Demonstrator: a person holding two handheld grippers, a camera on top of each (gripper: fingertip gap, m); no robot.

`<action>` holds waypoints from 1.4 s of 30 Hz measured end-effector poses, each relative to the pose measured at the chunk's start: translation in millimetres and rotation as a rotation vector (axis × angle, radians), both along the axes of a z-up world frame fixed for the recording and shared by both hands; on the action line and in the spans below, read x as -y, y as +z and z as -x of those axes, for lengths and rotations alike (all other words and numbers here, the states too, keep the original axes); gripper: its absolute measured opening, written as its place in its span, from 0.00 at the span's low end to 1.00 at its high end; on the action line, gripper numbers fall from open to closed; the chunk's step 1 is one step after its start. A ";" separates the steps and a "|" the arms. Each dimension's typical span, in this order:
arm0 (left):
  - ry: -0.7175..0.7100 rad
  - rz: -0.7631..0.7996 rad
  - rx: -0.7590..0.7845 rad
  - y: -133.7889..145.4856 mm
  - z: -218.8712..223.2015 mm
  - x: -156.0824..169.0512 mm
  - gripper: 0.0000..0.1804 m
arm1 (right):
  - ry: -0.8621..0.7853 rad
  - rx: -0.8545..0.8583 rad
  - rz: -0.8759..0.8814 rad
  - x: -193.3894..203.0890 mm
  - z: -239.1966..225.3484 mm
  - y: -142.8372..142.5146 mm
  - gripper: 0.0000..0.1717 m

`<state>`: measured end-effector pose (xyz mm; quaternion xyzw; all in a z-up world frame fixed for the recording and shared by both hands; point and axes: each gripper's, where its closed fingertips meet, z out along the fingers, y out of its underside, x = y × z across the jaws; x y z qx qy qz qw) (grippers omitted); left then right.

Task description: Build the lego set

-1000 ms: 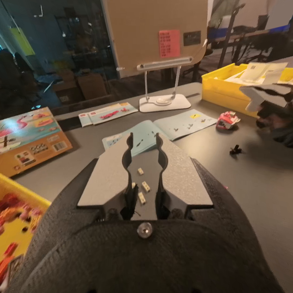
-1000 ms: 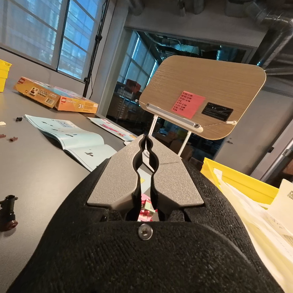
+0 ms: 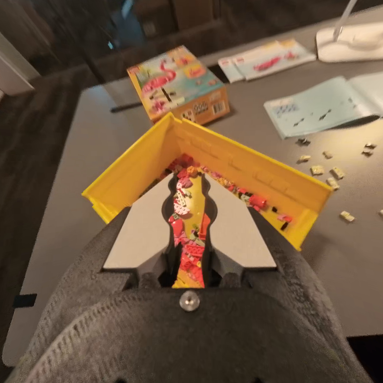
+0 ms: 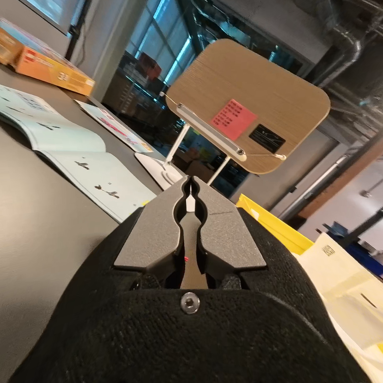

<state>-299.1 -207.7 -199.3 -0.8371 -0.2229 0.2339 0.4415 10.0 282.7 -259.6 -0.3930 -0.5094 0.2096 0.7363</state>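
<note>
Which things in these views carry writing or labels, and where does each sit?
Toy box, on the table: lettering and barcode, blurred.
Pink note and black plate, on the wooden board: too small.
Closed booklets, on the table: cover print, blurred.
White sheet, in the yellow bin: a code mark only.

Pink sticky note (image 4: 233, 118) on wooden stand board (image 4: 248, 99) carrying dark handwritten lines, blurring past reading. Black plate (image 4: 267, 137) beside it bearing pale small print, too fine to read. Orange toy box (image 3: 178, 87) showing brand mark, side print and barcode. Closed booklets (image 3: 267, 60) wearing small logos. White sheet (image 4: 328, 250) in yellow bin (image 4: 275, 226) showing square code.
</note>
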 end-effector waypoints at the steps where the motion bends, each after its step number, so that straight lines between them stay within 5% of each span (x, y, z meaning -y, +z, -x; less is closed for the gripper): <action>1: -0.026 0.043 0.050 -9.7 10.1 -4.8 0.11 | -0.025 0.001 -0.002 -3.7 -0.8 -0.1 0.00; 7: -0.059 0.337 0.410 -84.4 56.8 -15.7 0.04 | -0.135 0.032 -0.023 -18.2 -3.7 -3.5 0.00; 16: -0.158 0.415 0.779 -131.6 46.1 -38.3 0.03 | -0.198 0.078 -0.048 -25.1 -2.8 -8.7 0.00; 38: -0.085 0.646 0.699 -159.4 50.9 -33.5 0.07 | -0.158 0.079 -0.041 -20.1 -0.4 -9.9 0.00; 42: -0.023 0.813 0.704 -162.3 46.7 -6.6 0.07 | -0.148 0.068 -0.032 -19.3 -1.0 -8.5 0.00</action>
